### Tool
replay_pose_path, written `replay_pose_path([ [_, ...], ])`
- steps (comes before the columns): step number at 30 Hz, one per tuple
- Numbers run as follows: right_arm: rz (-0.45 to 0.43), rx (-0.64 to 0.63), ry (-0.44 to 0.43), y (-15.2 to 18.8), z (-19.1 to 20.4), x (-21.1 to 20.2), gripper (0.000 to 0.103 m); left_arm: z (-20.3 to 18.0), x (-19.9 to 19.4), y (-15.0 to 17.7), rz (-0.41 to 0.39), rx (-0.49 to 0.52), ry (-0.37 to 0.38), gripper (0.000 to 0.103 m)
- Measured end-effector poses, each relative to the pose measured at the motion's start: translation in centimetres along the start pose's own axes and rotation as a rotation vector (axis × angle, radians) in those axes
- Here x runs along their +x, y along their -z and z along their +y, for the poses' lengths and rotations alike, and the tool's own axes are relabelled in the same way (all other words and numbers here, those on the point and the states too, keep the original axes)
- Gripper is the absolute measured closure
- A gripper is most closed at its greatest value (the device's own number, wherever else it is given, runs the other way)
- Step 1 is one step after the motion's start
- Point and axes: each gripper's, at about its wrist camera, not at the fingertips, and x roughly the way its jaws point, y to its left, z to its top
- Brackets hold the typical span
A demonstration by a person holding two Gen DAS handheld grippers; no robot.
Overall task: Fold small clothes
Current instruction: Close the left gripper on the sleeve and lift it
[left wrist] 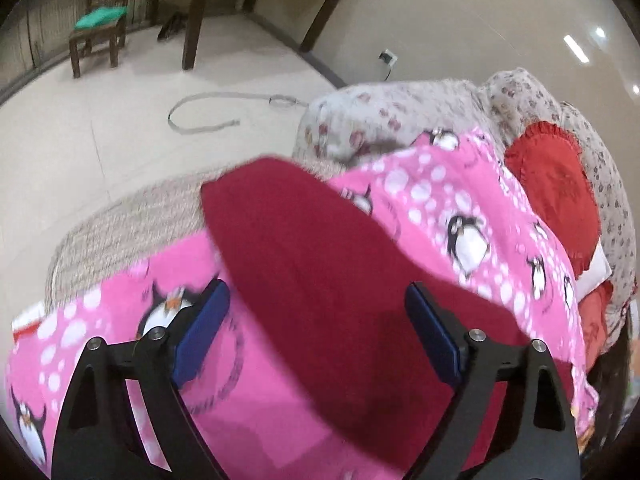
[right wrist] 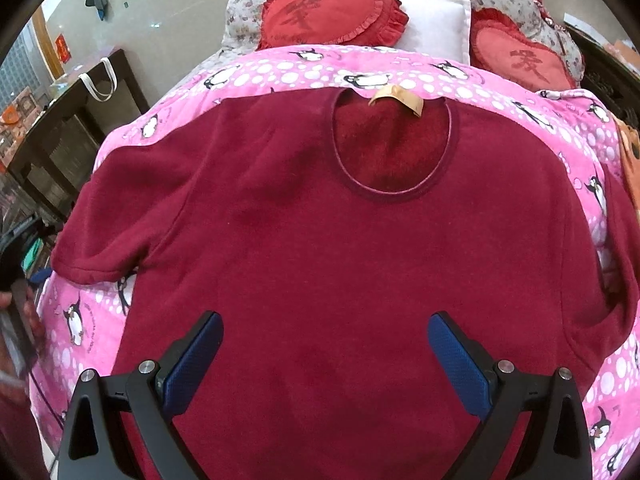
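The dark red fleece short-sleeved top (right wrist: 320, 240) lies flat on the pink penguin-print blanket (right wrist: 280, 68) — nothing folded yet; left gripper (left wrist: 316, 328) and right gripper (right wrist: 324, 354) both gape, empty.

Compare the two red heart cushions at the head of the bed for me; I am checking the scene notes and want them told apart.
The left heart cushion lies tilted and overlaps the white pillow; the right heart cushion lies beside that pillow's other edge. The left one is deeper red, the right one lighter and more orange-red. The left one's frill shows all along its right edge; the right one's is plain only along its top. Both are heart-shaped, frilled, and bear a dark red character.
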Motion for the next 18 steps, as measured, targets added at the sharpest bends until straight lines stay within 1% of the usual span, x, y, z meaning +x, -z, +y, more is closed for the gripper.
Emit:
replay_pose_path([
  [1,0.004,0.001,0.005,0.0,0.0,0.2,0.002,-0.5,0.4,-0.2,0.007,0.020,0.006,0.025],
  [2,0.006,0.003,0.006,-0.1,-0.1,0.4,0.002,-1.0,1.0,-0.4,0.018,0.046,-0.018,0.035],
  [4,0.013,0.009,0.004,-0.1,-0.3,0.7,0.002,-1.4,1.2,-0.4,-0.009,0.090,-0.061,0.058],
  [5,0.017,0.014,-0.002,-0.1,-0.3,0.9,0.002,-1.7,1.3,-0.4,-0.004,0.118,-0.065,0.079],
  [6,0.019,0.017,-0.008,-0.1,-0.4,0.9,0.002,-1.9,1.2,-0.5,0.007,0.127,-0.060,0.088],
  [8,0.018,0.020,-0.018,0.0,-0.5,0.9,0.002,-2.3,-0.2,-0.4,-0.016,0.131,-0.035,0.095],
  [9,0.013,0.019,-0.019,0.0,-0.5,0.9,0.002,-2.5,-1.2,-0.2,-0.033,0.136,-0.011,0.096],
  [12,-0.004,0.027,-0.016,0.1,-1.0,0.5,0.002,-5.0,-5.6,0.8,-0.101,0.178,0.105,0.096],
  [14,-0.008,0.046,-0.013,0.0,-1.7,0.3,0.002,-8.3,-8.7,2.2,-0.141,0.243,0.206,0.096],
  [15,-0.010,0.057,-0.013,-0.1,-2.1,0.2,0.002,-9.7,-9.8,2.8,-0.148,0.273,0.247,0.096],
  [16,-0.012,0.074,-0.014,-0.1,-2.6,0.1,0.002,-11.3,-10.7,3.8,-0.148,0.309,0.289,0.096],
  [17,-0.016,0.091,-0.019,-0.1,-3.1,-0.2,0.002,-13.5,-11.5,5.1,-0.143,0.364,0.337,0.096],
  [18,-0.022,0.105,-0.025,-0.2,-3.5,-0.4,0.002,-15.3,-12.0,6.6,-0.135,0.415,0.369,0.096],
])
